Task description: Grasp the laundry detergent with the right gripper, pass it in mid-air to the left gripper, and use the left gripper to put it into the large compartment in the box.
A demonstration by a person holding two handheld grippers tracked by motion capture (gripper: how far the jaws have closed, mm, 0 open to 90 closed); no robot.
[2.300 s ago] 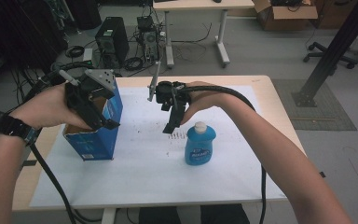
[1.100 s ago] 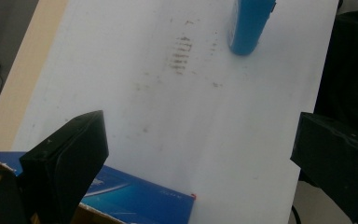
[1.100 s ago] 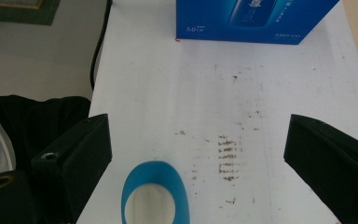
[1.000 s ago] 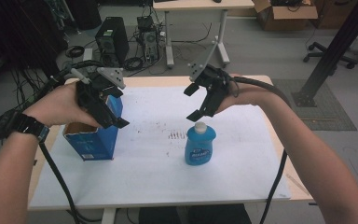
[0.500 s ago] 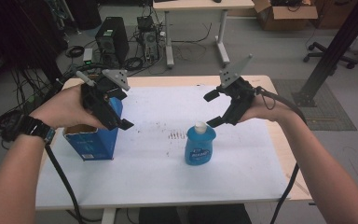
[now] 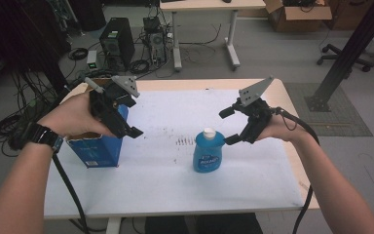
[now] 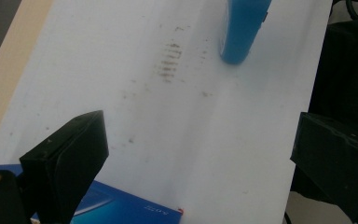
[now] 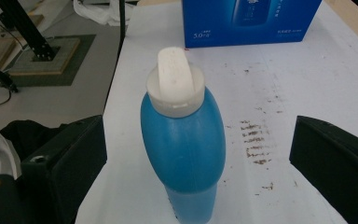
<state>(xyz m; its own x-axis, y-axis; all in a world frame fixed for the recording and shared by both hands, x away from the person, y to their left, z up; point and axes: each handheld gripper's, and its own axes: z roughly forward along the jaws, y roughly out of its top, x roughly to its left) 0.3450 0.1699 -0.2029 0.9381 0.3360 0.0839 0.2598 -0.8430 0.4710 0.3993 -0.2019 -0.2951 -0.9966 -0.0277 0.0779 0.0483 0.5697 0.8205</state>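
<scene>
A blue dish-soap bottle (image 6: pixel 208 155) with a white flip cap (image 6: pixel 208 132) stands upright mid-table. My right gripper (image 6: pixel 227 126) is open just right of its cap, jaws pointing at it without touching. In the right gripper view the bottle (image 8: pixel 184 140) stands between and beyond the wide-apart jaws of my right gripper (image 8: pixel 198 163). My left gripper (image 6: pixel 132 117) hovers open over the right edge of a blue cardboard box (image 6: pixel 97 148). The left gripper view shows my left gripper (image 7: pixel 200 158) with spread jaws, the box corner (image 7: pixel 121 210) below and the bottle's base (image 7: pixel 242 28) farther off.
A white sheet (image 6: pixel 165 180) with a patch of dark smudges (image 6: pixel 182 142) covers the wooden table (image 6: pixel 292 161). Cables trail from both grippers off the near edge. A desk, a computer tower and boxes stand on the floor beyond the table.
My right gripper has swung from above the bottle out to the right, then come down level with the cap, staying open. The left gripper has stayed over the box.
</scene>
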